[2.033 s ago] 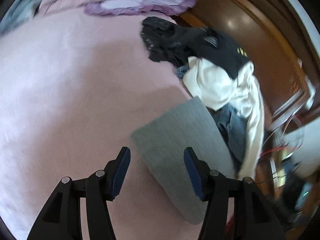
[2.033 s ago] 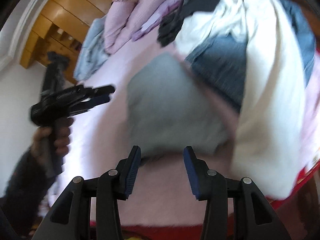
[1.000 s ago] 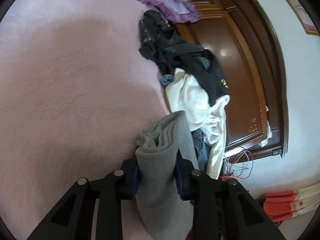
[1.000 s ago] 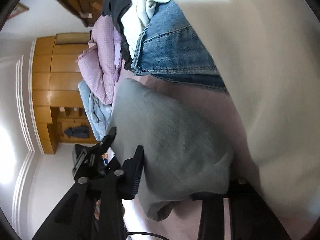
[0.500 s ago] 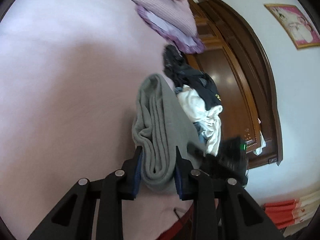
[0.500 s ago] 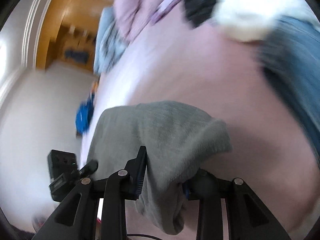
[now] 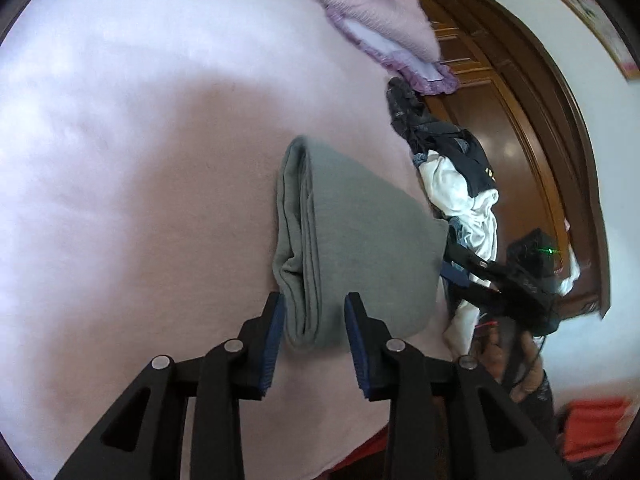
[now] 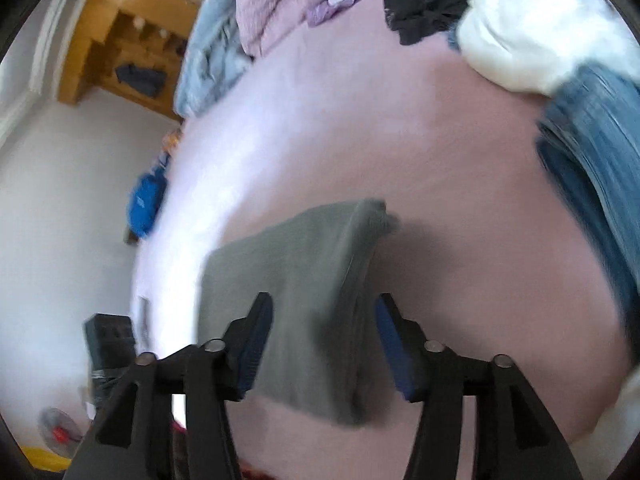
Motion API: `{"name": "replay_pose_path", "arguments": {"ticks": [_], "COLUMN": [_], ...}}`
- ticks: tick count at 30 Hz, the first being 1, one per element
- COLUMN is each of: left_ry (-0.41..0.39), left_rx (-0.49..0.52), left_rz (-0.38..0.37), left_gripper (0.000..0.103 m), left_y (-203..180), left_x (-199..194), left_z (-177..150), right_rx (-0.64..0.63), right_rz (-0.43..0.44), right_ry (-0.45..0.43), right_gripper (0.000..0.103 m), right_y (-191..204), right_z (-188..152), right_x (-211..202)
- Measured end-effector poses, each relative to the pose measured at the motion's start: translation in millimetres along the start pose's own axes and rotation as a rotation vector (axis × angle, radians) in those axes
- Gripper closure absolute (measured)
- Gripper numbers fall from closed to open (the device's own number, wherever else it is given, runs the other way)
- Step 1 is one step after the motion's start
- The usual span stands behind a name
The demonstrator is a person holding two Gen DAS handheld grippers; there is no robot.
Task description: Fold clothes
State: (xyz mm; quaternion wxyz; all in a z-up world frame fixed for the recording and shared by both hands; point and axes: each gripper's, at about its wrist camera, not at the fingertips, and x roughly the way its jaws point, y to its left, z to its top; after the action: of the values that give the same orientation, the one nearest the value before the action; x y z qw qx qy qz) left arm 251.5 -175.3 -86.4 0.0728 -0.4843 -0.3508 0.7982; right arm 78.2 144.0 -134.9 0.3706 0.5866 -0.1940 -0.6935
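Note:
A folded grey garment (image 7: 360, 240) lies flat on the pink bed cover (image 7: 140, 160), its layered edge facing left in the left wrist view. My left gripper (image 7: 314, 340) straddles the near end of that thick edge. Its jaws are opening and the pads sit loosely at the cloth's sides. In the right wrist view the grey garment (image 8: 304, 272) lies below my right gripper (image 8: 324, 344). Those jaws are opening wide and the blue pads stand clear of the cloth. The right gripper (image 7: 500, 280) also shows in the left view, held by a hand (image 7: 508, 360) at the garment's right side.
A pile of unfolded clothes (image 7: 460, 184), black, white and denim, lies to the right by the dark wooden bed end (image 7: 520, 120). White cloth (image 8: 520, 48) and jeans (image 8: 592, 168) fill the right wrist view's right side. Pink bedding (image 7: 360, 0) sits at the bed's far end.
Both grippers lifted the grey garment away from the clothes pile and laid it on the open bed cover. The right jaws spread off the cloth; the left ones loosened.

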Motion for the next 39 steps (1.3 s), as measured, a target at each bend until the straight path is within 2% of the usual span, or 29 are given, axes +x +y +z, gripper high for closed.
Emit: {"name": "replay_pose_path", "arguments": {"ticks": [2, 5, 8, 10, 11, 12, 14, 19, 23, 26, 29, 31, 35, 39], "left_ry": [-0.019, -0.025, -0.017, -0.010, -0.006, -0.003, -0.005, 0.024, 0.093, 0.141, 0.155, 0.151, 0.125, 0.091], "left_rx": [0.009, -0.017, -0.052, -0.069, -0.073, -0.072, -0.076, -0.080, -0.080, -0.031, 0.013, 0.028, 0.076, 0.147], "left_rz": [0.007, -0.004, -0.030, -0.030, -0.017, -0.011, 0.005, 0.025, 0.029, 0.076, 0.108, 0.115, 0.123, 0.161], "left_gripper": [0.067, 0.066, 0.066, 0.062, 0.058, 0.048, 0.035, 0.035, 0.035, 0.035, 0.035, 0.041, 0.054, 0.062], "left_y": [-1.2, 1.2, 2.5, 2.1, 0.4, -1.1, -5.1, -12.3, -15.1, -24.3, -31.1, -32.4, -35.5, -47.9], "left_x": [-11.3, -17.7, -12.1, -5.2, 0.3, 3.0, 11.4, 34.0, 52.3, 67.1, 73.3, 73.5, 68.1, 65.4], "left_z": [-3.0, -3.4, 1.7, 6.9, 10.6, 12.0, 17.4, 28.3, 28.7, 23.0, 16.9, 15.2, 13.5, 13.6], "right_rx": [0.031, 0.092, 0.147, 0.176, 0.181, 0.184, 0.197, 0.249, 0.244, 0.165, 0.051, 0.007, 0.030, -0.010], "right_rz": [0.037, 0.043, 0.059, 0.070, 0.058, 0.052, 0.049, 0.084, 0.098, 0.043, -0.038, -0.059, -0.026, -0.042], "right_ry": [0.009, 0.029, 0.011, 0.005, 0.002, 0.003, 0.008, 0.025, 0.020, 0.021, 0.032, 0.030, 0.017, 0.000], "right_gripper": [0.043, 0.043, 0.043, 0.043, 0.042, 0.040, 0.039, 0.035, 0.026, 0.026, 0.033, 0.040, 0.065, 0.073], "right_y": [-5.3, -14.6, -18.2, -21.0, -20.0, -18.7, -17.9, -23.3, -21.4, -10.8, 3.6, 8.0, -2.8, 1.9], "right_z": [-18.3, -42.1, -49.9, -55.0, -53.9, -52.3, -49.1, -40.6, -35.3, -32.0, -30.9, -31.4, -31.6, -32.8], "right_x": [-1.1, 6.8, 8.2, 9.2, 9.1, 10.5, 14.2, 28.6, 31.5, 34.6, 37.7, 39.1, 34.1, 29.6]}}
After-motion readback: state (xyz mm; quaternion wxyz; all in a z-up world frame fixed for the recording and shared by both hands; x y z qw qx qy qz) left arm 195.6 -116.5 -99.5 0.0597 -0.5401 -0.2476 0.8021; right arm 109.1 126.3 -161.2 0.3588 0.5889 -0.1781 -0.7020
